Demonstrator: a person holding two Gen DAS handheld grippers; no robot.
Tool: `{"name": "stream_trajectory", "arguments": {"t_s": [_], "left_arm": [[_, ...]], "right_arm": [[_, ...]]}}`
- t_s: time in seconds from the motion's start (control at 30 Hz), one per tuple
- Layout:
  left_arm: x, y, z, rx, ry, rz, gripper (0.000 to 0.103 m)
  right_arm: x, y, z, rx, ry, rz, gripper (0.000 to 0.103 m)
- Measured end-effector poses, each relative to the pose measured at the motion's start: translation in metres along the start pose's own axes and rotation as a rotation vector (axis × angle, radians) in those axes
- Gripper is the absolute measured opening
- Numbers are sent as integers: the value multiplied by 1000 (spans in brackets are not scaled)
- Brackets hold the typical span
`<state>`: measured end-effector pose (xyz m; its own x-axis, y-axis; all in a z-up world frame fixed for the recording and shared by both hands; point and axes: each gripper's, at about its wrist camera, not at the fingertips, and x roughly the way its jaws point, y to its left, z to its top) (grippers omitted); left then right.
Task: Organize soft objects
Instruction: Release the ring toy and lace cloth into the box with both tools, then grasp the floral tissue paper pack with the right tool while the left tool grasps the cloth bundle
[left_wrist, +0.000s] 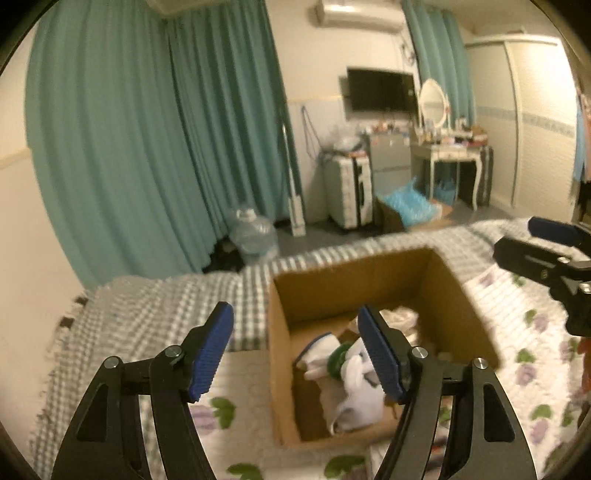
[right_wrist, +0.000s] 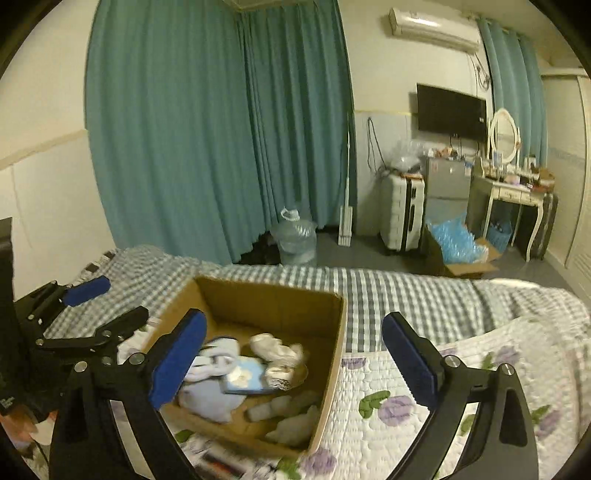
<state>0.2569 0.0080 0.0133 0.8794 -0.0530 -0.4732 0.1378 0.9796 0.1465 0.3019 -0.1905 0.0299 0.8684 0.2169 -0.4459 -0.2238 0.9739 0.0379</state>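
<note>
box (left_wrist: 369, 280) — near corner cut by tool | contents (right_wrist: 240, 373) — blurred

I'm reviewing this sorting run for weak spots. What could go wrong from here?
The cardboard box sits on a soft quilt, so pressing on it may tip it. The left gripper and right gripper, both open and empty, hover close together and might collide.

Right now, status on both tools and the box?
Left tool open, empty. Right tool open, empty. Cardboard box on bed, soft items inside. Nothing blocking.
</note>
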Motion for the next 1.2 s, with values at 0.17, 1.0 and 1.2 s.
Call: {"name": "stream_trajectory", "arguments": {"t_s": [0.17, 1.0, 1.2], "left_arm": [[-96, 12, 18, -17, -139, 5, 91], [-76, 12, -119, -119, 182, 27, 94], [-29, 13, -149, -117, 225, 31, 94]], "right_arm": [[-79, 32, 21, -66, -65, -25, 101], [-25, 97, -157, -223, 284, 44, 102], [31, 95, -198, -235, 407, 78, 102]]}}
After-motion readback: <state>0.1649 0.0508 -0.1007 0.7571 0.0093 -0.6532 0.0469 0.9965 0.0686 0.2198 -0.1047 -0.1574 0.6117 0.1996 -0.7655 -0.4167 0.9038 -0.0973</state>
